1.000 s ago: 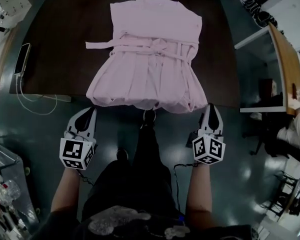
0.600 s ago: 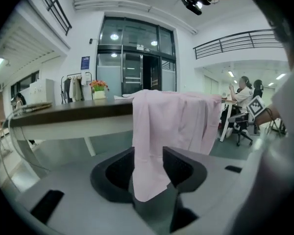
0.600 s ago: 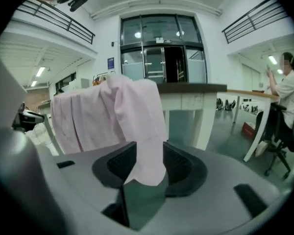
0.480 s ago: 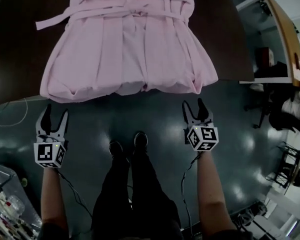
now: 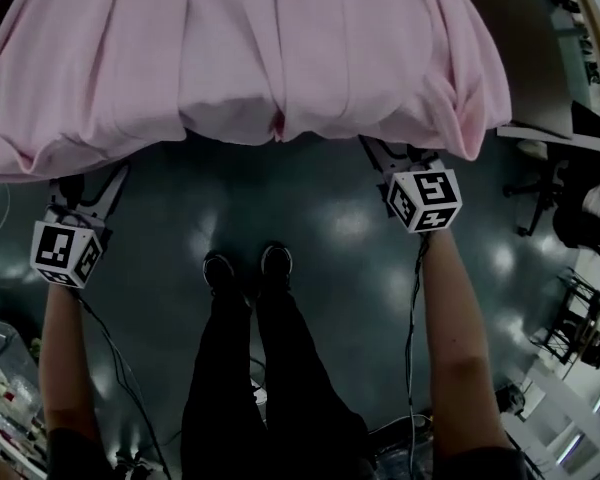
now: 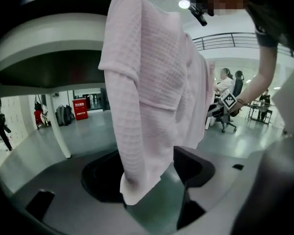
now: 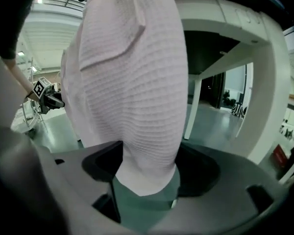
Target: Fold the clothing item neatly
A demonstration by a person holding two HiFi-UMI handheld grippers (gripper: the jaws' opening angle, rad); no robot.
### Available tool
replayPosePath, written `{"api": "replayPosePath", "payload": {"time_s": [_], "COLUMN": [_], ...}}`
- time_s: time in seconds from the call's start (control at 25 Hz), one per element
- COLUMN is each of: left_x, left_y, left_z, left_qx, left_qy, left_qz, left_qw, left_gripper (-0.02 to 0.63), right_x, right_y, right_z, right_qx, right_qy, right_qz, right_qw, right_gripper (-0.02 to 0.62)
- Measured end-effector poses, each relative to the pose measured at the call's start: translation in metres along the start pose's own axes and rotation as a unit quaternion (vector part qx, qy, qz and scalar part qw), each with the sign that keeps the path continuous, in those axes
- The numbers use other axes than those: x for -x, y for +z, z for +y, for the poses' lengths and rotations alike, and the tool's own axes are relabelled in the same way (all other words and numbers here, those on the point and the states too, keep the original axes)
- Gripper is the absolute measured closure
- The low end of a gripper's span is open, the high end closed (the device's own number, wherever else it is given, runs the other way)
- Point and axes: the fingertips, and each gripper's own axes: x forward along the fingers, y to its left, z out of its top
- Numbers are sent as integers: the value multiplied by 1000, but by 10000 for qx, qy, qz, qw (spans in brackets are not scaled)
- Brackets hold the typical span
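Observation:
A pale pink waffle-weave garment (image 5: 280, 58) lies on the table, and its lower hem hangs over the near edge. My left gripper (image 5: 88, 190) is at the hem's left corner and my right gripper (image 5: 392, 156) at its right corner, fingertips tucked under the fabric. In the left gripper view a hanging hem corner (image 6: 137, 146) drops between the wide jaws of the left gripper (image 6: 147, 175), and the pads are not pressing it. In the right gripper view the other hem corner (image 7: 147, 131) hangs the same way inside the right gripper (image 7: 149, 168). Both pairs of jaws have just been opening.
The person's legs and shoes (image 5: 245, 268) stand on the dark green floor (image 5: 330, 268) between my grippers. A wood-edged desk (image 5: 590, 28) and chairs are at the right. White table legs (image 6: 59, 126) (image 7: 193, 106) rise beyond the hem. People sit far off (image 6: 230, 82).
Both grippers have dropped from beside the table edge to the hanging hem and gone from shut to wide open. The garment now fills the top of the head view.

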Motion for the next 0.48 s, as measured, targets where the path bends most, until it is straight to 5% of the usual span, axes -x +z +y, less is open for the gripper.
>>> {"api": "replayPosePath", "payload": {"time_s": [0.12,0.2,0.24,0.48], "left_x": [-5,3,8,54], "left_y": [9,10,11,22], "left_z": [-6,-12,-17,-76], "left_qx": [80,88,122,274], "left_qy": [-166,-102,-98,-477], "left_qz": [-62,-12,16,116], "left_qw": [9998,9999,9999,9984], "left_gripper": [302,473,573,589], "right_x": [-2,12,20,92], "right_y": [13,15,14,9], "right_z": [15,26,32,68], "right_qx": [-41,-119,-194,-574], "right_qy": [41,-119,-172,-373], "right_qz": [-134,-144,-129,-44], "right_qw": [9999,9998,9996,9976], "right_gripper": [325,577,595,594]}}
